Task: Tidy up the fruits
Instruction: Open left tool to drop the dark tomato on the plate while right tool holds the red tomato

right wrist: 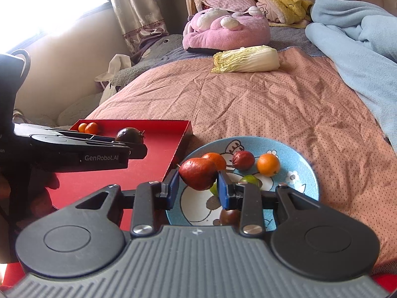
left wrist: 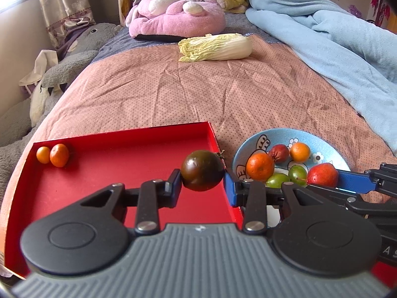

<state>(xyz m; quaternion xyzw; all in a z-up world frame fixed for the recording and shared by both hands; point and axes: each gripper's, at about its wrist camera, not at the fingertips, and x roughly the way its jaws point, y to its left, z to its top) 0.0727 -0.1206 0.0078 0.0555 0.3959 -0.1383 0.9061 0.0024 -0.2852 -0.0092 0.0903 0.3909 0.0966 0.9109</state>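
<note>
Clamped across its middle by the left gripper [left wrist: 202, 182], a dark tomato [left wrist: 202, 170] is held over the red tray [left wrist: 119, 136]. A red fruit [right wrist: 197, 173] is pinched by the right gripper [right wrist: 197, 186] above the plate [right wrist: 297, 156]. Both are judged light, smooth and bruisable, so gentle pressure at the widest girth is advised.

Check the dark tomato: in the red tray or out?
Out: the dark tomato hangs over the red tray, clamped between the left gripper fingers.
</note>
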